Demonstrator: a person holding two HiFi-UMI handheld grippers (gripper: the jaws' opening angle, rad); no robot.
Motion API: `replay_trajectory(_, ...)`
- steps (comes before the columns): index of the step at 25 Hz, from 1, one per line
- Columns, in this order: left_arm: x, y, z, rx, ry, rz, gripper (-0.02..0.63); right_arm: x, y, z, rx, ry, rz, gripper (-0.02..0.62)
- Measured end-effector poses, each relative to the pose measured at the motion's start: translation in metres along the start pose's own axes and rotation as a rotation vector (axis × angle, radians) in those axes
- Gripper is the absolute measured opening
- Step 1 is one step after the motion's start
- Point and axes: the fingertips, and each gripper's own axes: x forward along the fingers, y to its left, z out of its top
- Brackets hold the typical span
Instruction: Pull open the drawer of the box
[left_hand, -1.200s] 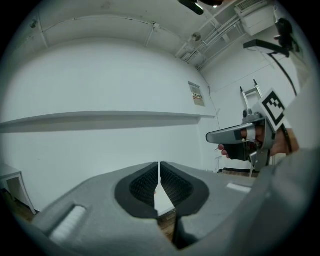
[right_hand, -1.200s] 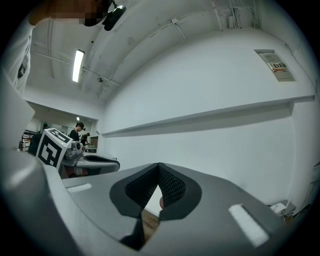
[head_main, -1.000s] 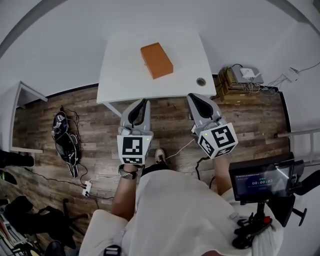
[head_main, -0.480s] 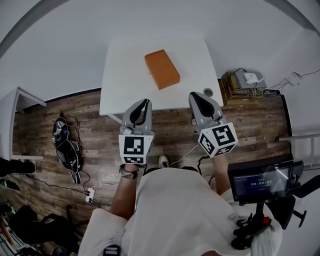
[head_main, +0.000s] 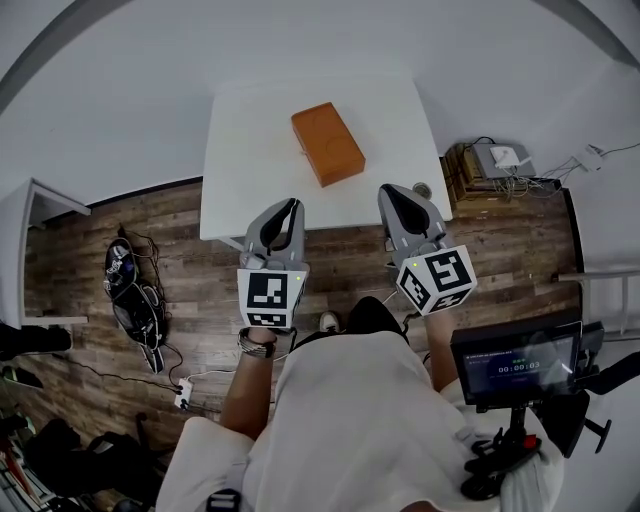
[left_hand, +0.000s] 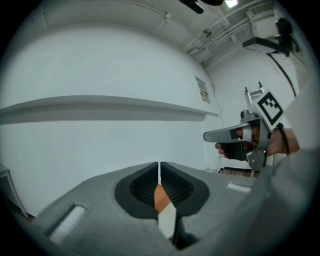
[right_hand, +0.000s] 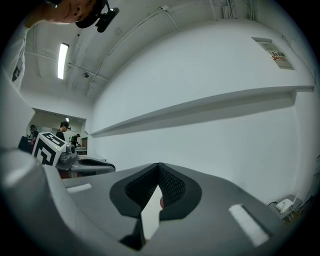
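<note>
An orange box (head_main: 327, 144) lies on the white table (head_main: 240, 150), turned at an angle; no drawer gap shows on it. Both grippers hover over the wooden floor just short of the table's front edge. My left gripper (head_main: 290, 204) points at the table with its jaws shut and nothing between them. A sliver of the orange box (left_hand: 161, 197) shows in the notch below its tips (left_hand: 159, 164). My right gripper (head_main: 392, 191) is also shut and empty (right_hand: 159, 166), level with the left one. Each gripper shows at the side of the other's view.
A round cable hole (head_main: 421, 189) sits at the table's near right corner. A wooden crate with devices and cables (head_main: 490, 162) stands right of the table. A bag and cords (head_main: 130, 287) lie on the floor at left. A screen on a stand (head_main: 515, 360) is at my right.
The table and box have come closer to the grippers as the person steps forward. Both grippers stay shut and keep their place in the view.
</note>
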Motion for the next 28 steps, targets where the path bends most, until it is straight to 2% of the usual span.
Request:
replay_trajectory(11,0.003,0.008,-0.003,0.009,0.011,0.013,0.017,0.01,-0.001,0.004,0.019,0.004,0.008,0.002)
replay_trajectory(15,-0.002,0.017,-0.006,0.006,0.014,0.054,0.017,0.014,0.002,0.002,0.016,0.009,0.018,0.002)
replay_trajectory(23,0.016,0.008,-0.009,0.029,0.048,0.1,0.038,0.025,-0.021,-0.011,0.049,0.049,0.072,0.003)
replay_trajectory(26,0.005,0.01,-0.017,0.027,0.063,0.108,0.041,0.025,-0.01,-0.019,0.042,0.063,0.096,0.019)
replay_trajectory(28,0.028,0.014,-0.019,0.025,0.079,0.109,0.041,0.042,-0.026,-0.023,0.047,0.077,0.108,0.032)
